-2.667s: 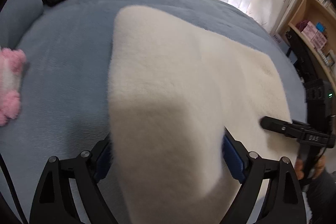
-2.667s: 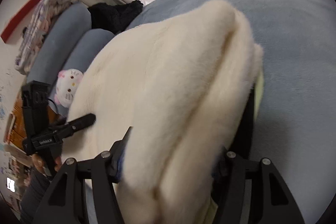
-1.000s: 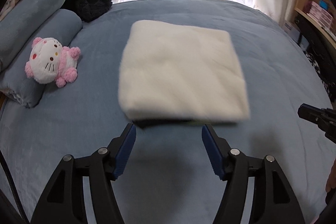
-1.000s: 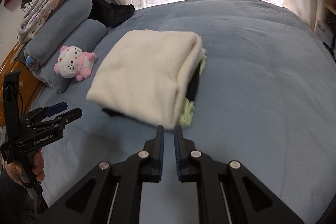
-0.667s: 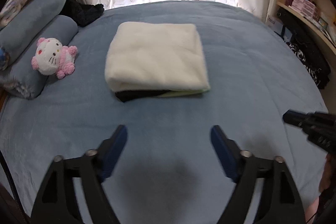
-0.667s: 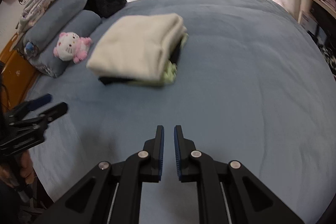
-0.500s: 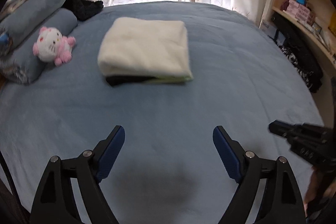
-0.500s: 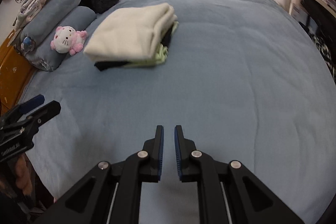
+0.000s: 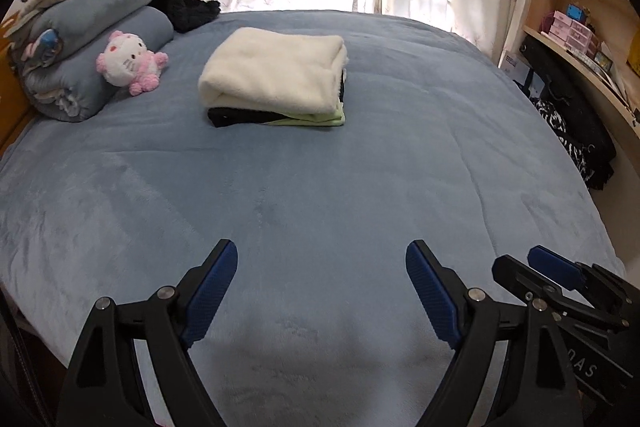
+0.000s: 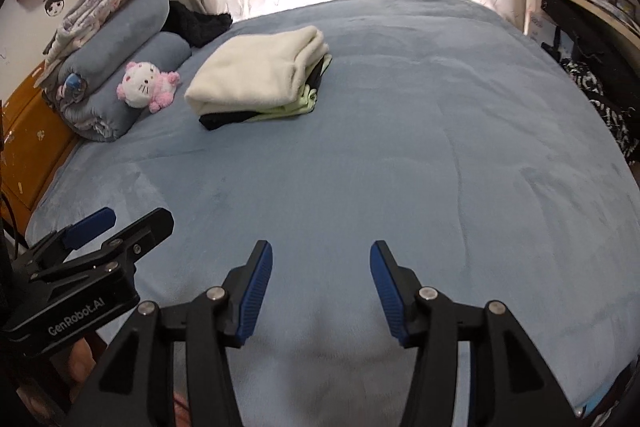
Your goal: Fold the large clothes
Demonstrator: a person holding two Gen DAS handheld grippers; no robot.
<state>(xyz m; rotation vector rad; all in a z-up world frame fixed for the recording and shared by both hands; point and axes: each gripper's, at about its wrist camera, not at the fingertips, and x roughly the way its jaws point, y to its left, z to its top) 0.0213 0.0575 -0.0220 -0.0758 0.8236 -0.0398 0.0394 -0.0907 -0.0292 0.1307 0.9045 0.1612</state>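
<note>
Both left gripper (image 9: 322, 291) and right gripper (image 10: 321, 293) spread, empty; cream fleece (image 9: 276, 73) overhangs stack, may slump if bed (image 9: 320, 167) is jostled.

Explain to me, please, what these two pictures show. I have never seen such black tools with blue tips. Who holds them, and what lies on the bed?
A person holds one tool in each hand; no robot arm is involved. Each tool is a two-finger gripper with a wide-angle camera looking forward along its fingers, so each picture is taken from one tool. One picture comes from the left gripper, the other from the right gripper. Both are open and hold nothing; each also appears at the edge of the other's picture. On the blue bed lies a stack of folded clothes: a cream fleece on top, black and pale green pieces beneath. Beside it a pink and white plush cat leans against rolled grey pillows.
</note>
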